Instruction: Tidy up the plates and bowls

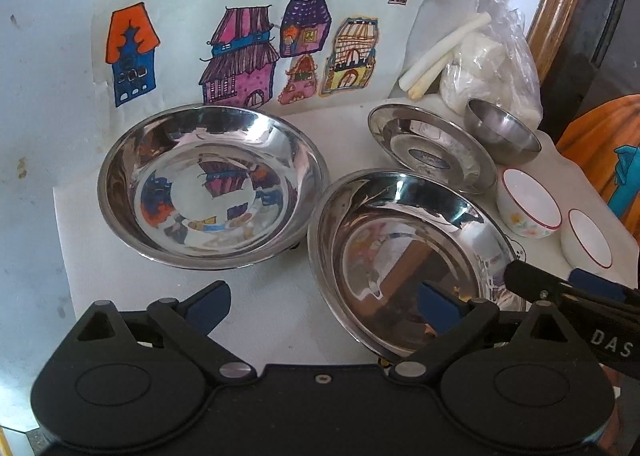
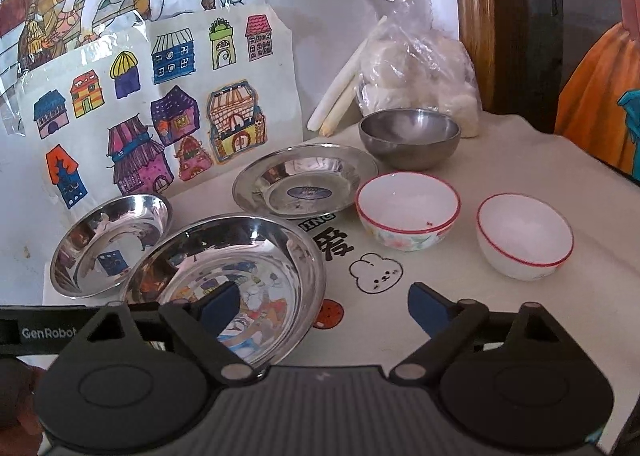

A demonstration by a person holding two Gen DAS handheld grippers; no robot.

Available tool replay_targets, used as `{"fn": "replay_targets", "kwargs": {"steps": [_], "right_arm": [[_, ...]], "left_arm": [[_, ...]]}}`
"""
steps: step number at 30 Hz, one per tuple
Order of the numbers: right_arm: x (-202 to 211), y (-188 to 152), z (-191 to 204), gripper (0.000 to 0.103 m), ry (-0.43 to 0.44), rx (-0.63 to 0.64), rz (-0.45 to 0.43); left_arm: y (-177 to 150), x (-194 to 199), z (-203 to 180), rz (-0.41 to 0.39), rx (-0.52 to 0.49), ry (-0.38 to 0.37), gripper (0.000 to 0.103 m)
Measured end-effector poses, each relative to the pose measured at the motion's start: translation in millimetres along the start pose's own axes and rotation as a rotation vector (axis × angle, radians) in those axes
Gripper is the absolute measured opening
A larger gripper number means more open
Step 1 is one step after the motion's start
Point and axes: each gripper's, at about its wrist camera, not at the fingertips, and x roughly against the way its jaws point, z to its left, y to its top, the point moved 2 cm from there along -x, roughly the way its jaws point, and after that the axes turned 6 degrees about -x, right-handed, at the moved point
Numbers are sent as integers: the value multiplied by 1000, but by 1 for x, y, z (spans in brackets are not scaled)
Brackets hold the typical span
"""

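Note:
Two large steel dishes sit side by side on the cloth: a left dish (image 1: 212, 186) (image 2: 110, 242) and a right dish (image 1: 412, 256) (image 2: 236, 280). Behind them lies a smaller steel plate (image 1: 430, 150) (image 2: 306, 182), and a small steel bowl (image 1: 502, 132) (image 2: 410, 142). Two white bowls with red rims stand to the right: one flowered (image 1: 528, 202) (image 2: 406, 214), one plain (image 1: 588, 240) (image 2: 524, 240). My left gripper (image 1: 324, 306) is open and empty, its right finger over the right dish's near rim. My right gripper (image 2: 324, 306) is open and empty, its left finger over the same dish; it also shows in the left wrist view (image 1: 560, 284).
Children's drawings of houses (image 1: 240, 36) lean on the wall behind. A plastic bag of white food (image 2: 420, 68) and pale stalks (image 2: 336, 96) sit at the back right. The printed cloth (image 2: 400, 316) covers the table. A wooden frame (image 2: 472, 16) stands at the right.

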Motion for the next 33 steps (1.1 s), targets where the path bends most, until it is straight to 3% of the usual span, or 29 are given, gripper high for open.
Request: {"fn": "replay_targets", "kwargs": {"steps": [9,16,27,33], "right_arm": [[-9,-2,3,82,31,-8,17],[-17,-4,6,61,48,-17,45],[-24,-9,5,26,50,-44,70],[-22,-10,0,19,46,-57,72]], "left_arm": [[-2,-5,5,13,35,4,85],[-2,-5,4,-8,59,-21,69],[-1,-8,1,2,59,-79,26],[-1,-10,-1,-4,40,-71,24]]}}
